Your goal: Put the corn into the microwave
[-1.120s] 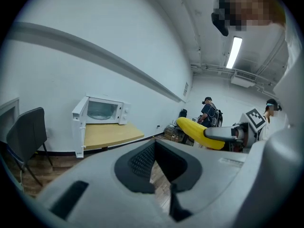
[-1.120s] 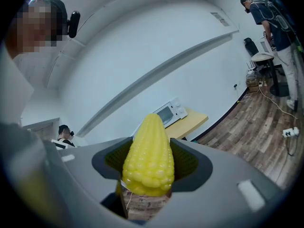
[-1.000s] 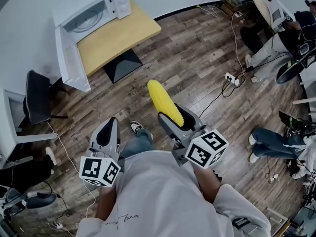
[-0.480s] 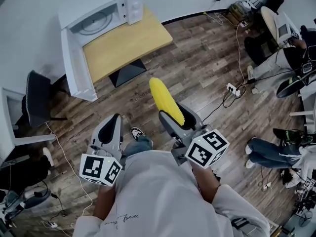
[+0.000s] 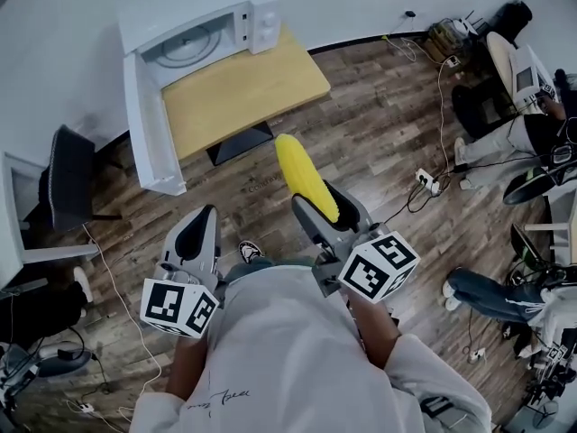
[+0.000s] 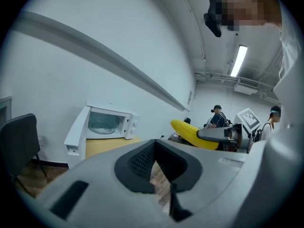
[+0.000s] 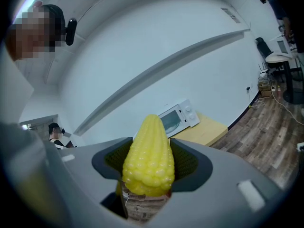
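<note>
The yellow corn [image 5: 303, 175] sticks out forward from my right gripper [image 5: 326, 207], whose jaws are shut on its thick end; in the right gripper view the corn [image 7: 148, 158] fills the gap between the dark pads. The white microwave [image 5: 200, 27] stands ahead on a wooden table [image 5: 248, 88], its door [image 5: 150, 124] swung wide open to the left and the glass turntable showing inside. It is some way off in both gripper views, as the microwave [image 6: 107, 123] and the microwave [image 7: 178, 115]. My left gripper [image 5: 193, 242] is level beside the right one, shut and empty.
A black chair [image 5: 68, 180] stands left of the table. Seated people [image 5: 516, 126] and desks are at the right. A power strip with cables [image 5: 424, 177] lies on the wood floor to the right of my path. The person's shoe [image 5: 250, 252] shows between the grippers.
Both grippers have been carried forward across the floor; the microwave and table now sit nearer and lower in the head view. The corn stays in the right gripper.
</note>
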Motion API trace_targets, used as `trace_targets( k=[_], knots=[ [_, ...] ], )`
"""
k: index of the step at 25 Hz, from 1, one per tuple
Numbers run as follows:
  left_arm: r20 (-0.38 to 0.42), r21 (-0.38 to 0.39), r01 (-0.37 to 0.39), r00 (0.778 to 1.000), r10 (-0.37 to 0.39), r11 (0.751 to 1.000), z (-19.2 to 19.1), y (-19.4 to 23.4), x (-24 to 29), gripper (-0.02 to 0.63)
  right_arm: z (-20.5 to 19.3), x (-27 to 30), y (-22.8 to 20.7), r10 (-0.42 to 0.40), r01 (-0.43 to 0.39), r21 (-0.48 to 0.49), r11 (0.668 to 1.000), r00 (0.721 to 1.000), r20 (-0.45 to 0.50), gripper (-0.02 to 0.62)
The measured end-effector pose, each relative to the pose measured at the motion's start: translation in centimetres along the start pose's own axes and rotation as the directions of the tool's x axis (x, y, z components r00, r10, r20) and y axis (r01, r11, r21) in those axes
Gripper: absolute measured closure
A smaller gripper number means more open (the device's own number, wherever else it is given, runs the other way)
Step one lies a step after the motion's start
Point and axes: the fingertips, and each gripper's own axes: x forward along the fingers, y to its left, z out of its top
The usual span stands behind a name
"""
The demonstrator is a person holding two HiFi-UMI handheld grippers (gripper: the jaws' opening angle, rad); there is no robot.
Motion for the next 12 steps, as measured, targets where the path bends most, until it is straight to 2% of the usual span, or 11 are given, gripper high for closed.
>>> trace_targets(
  k=[12],
  knots=[
    [0.002, -0.009, -0.015, 1.0, 0.015, 1.0, 0.8, 1.5, 1.3, 0.617, 1.1, 2.9, -0.6, 0.011, -0.011, -0.014, 1.0, 1.0, -0.02, 0.334]
  ],
)
